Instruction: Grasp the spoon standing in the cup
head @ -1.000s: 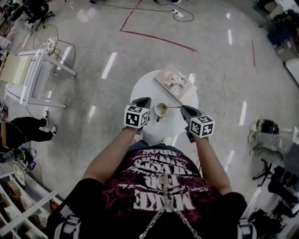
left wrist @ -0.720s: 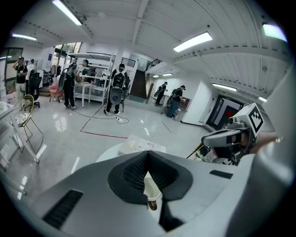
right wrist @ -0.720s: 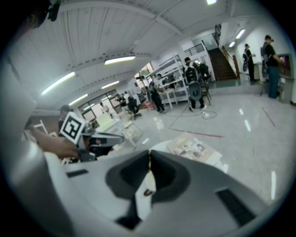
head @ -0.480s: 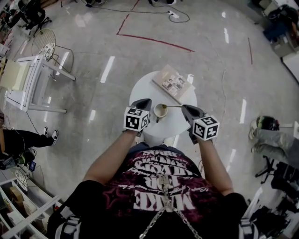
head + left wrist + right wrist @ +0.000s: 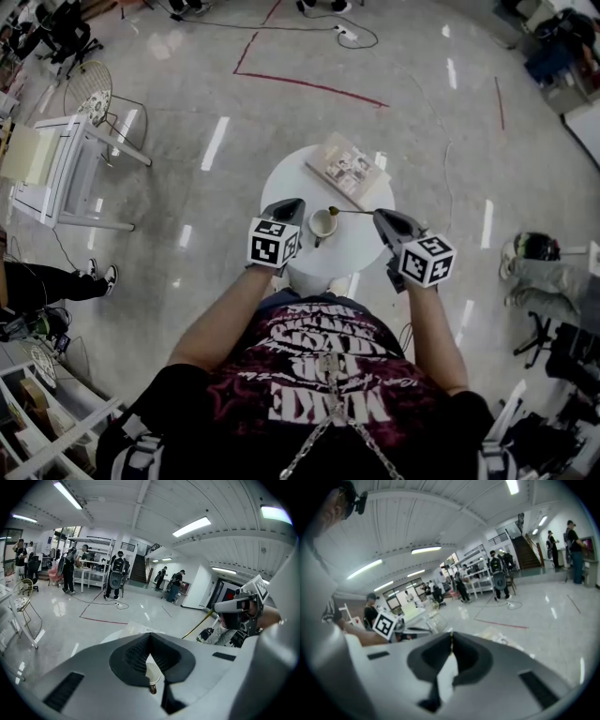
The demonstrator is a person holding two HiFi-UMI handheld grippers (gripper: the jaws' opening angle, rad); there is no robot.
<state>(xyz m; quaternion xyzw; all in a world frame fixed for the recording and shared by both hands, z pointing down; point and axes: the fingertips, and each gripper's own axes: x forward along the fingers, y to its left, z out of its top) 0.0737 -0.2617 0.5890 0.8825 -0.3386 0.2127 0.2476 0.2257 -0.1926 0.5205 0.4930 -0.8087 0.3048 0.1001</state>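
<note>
Fingers (image 5: 466, 656) of the right gripper (image 5: 377, 215): were seen pressed together on the thin handle of the spoon (image 5: 352, 212), with no gap left between the tips.
Fingers (image 5: 133, 656) of the left gripper (image 5: 298, 202): were seen brought together at the tips, with nothing caught between them.
Spoon: was held nearly level in the head view, its bowl end shown at the far right rim of the cup (image 5: 323, 223); whether it was fully clear of the cup could not be told.
Cup: was left standing on the round white table (image 5: 361, 248), between the two grippers and just beside the left one.
Book (image 5: 349, 169): was laid at the table's far edge, apart from the cup.
Step judged: the grasp was judged to be made.
Risk of slip: the handle appeared to be pinched by the tips alone, so the spoon could be swung or dropped if the wrist were jerked.
Risk to cup: it was steadied by nothing, so it could be tipped if the bowl were dragged against the rim, or knocked by the left gripper held so near.
</note>
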